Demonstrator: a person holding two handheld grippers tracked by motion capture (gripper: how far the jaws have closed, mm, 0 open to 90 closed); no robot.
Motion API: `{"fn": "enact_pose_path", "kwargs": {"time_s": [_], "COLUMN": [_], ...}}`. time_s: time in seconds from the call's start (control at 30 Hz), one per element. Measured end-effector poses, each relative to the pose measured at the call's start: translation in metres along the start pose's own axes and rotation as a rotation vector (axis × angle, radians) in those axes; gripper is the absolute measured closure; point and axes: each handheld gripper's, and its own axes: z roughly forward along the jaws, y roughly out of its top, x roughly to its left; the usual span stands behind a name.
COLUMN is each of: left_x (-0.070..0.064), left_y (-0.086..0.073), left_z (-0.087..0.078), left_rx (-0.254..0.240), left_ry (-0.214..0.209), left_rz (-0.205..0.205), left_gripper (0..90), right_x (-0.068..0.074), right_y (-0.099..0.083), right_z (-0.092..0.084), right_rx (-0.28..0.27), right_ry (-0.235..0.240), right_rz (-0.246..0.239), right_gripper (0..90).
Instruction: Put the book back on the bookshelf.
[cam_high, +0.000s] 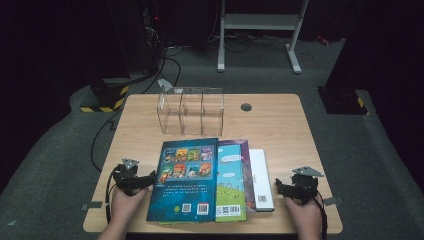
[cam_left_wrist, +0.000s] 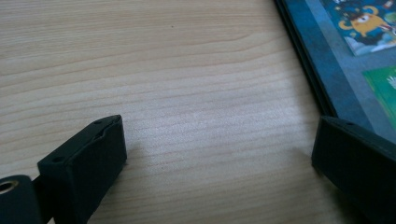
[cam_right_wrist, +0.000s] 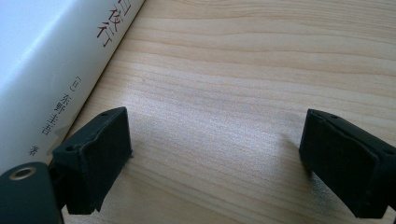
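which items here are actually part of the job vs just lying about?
In play:
- left gripper, open, beside the blue book
- right gripper, open, beside the white book
- green book and purple book, overlapped in the same pile

Probably in play: clear divider rack, standing empty behind the books

Lying about:
- white frame legs on the floor beyond the table

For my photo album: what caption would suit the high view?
Open left gripper and right gripper rest beside overlapping books before a clear divided organizer.

Dark room around a lit table (cam_high: 280, 125) (soft, low-resolution), while both gripper views are bright with blurred near edges.
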Motion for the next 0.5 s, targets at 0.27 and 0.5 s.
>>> {"fn": "enact_pose_path", "kwargs": {"time_s": [0.27,0.5], "left_x": [0.0047,0.0053], "left_y": [-0.002,-0.0013], "left_z": [-0.0037,-0.0031], "left_rx": [0.007,0.015], "left_ry": [-0.067,-0.087], "left_rz": [0.062,0.073], "left_gripper": [5.1,3.2], "right_x": [-0.0011,-0.001], "right_y": [0.0023,0.0019], "right_z": [0.0024,0.0017], "right_rx": [-0.005,-0.004], "right_ry": [-0.013,-0.011], "right_rz": [0.011,0.007], "right_gripper": [10.1,10.1]}}
